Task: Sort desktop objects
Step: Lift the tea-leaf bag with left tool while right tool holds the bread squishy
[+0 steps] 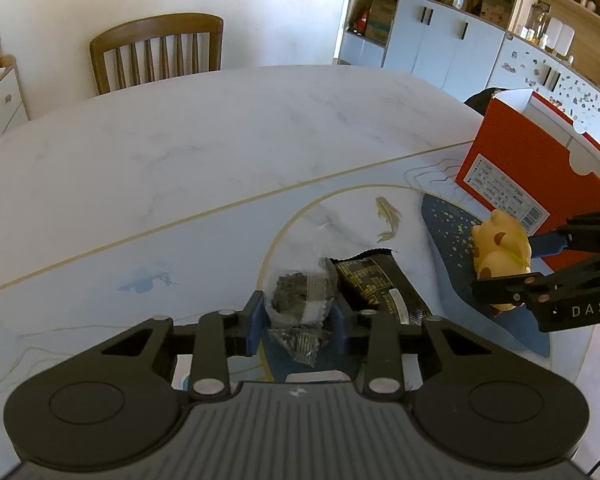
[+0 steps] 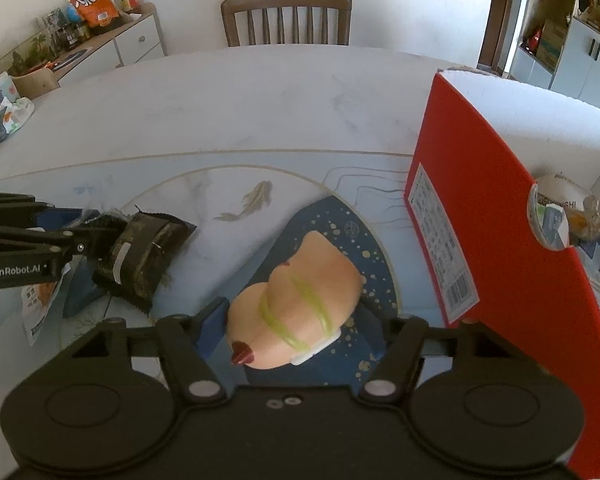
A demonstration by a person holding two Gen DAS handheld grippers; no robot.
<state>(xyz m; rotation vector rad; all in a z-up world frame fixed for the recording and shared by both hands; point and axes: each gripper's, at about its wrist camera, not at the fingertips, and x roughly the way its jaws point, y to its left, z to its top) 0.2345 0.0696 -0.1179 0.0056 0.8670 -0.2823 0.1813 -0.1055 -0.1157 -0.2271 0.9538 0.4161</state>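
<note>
My left gripper (image 1: 299, 320) is shut on a clear packet of dark snack (image 1: 298, 300), held just above the table. A black snack packet (image 1: 380, 288) lies right beside it; it also shows in the right wrist view (image 2: 144, 256). My right gripper (image 2: 296, 320) is shut on a peach-coloured soft toy with green stripes (image 2: 300, 304), over the blue patch of the table mat. The toy also shows in the left wrist view (image 1: 500, 252), next to the red box (image 1: 536, 168). The left gripper appears at the left of the right wrist view (image 2: 60, 232).
The red open box (image 2: 488, 216) stands upright at the right, with packets inside behind its round hole. The marble table (image 1: 180, 152) stretches back to a wooden chair (image 1: 158, 50). A white packet (image 2: 40, 304) lies under the left gripper. Cabinets line the walls.
</note>
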